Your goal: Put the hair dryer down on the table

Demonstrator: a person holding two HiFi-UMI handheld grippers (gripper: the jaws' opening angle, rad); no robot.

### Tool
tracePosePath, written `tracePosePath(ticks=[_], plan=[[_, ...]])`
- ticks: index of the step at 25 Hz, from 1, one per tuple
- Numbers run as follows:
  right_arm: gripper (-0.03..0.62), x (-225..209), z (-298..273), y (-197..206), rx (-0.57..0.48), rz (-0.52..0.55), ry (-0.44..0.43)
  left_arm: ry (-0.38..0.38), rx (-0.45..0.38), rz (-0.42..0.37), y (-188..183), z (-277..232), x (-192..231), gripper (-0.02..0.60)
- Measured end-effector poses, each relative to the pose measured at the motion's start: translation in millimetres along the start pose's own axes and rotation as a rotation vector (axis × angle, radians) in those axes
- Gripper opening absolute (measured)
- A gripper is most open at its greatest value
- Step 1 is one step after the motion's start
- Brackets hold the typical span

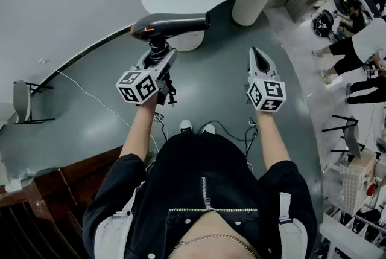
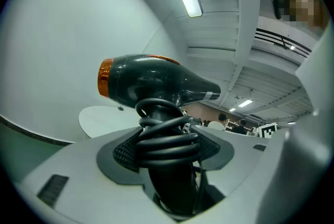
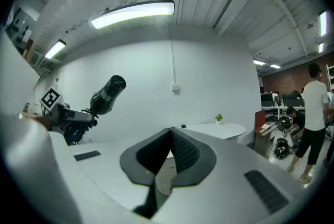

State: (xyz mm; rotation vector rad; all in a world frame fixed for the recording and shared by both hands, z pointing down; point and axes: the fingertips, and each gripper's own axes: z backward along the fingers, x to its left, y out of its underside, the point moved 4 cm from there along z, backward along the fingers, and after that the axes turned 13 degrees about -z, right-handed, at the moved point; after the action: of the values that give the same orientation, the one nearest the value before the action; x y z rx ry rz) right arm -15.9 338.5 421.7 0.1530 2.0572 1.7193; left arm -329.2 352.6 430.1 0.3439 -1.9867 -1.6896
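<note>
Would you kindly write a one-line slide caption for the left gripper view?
Left hand-held gripper clamps the hair dryer by its cord-wrapped handle, white table beyond.

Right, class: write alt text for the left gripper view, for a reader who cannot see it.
The left gripper holds a dark hair dryer by its cord-wrapped handle, jaws closed on it, nozzle pointing right. A white table stands behind, lower left.
</note>
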Motion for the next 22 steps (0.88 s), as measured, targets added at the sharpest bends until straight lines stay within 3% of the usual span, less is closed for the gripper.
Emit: tracePosePath(ticks=[7, 22], plan=[[0.005, -3, 7, 2, -0.007, 0.026, 0.005, 0.000, 0.008, 0.012, 9, -1, -5, 0.287], [0.004, -53, 18, 4, 0.011, -0.031, 0.003, -0.033, 0.027, 0.017, 20, -23, -41, 0.287]])
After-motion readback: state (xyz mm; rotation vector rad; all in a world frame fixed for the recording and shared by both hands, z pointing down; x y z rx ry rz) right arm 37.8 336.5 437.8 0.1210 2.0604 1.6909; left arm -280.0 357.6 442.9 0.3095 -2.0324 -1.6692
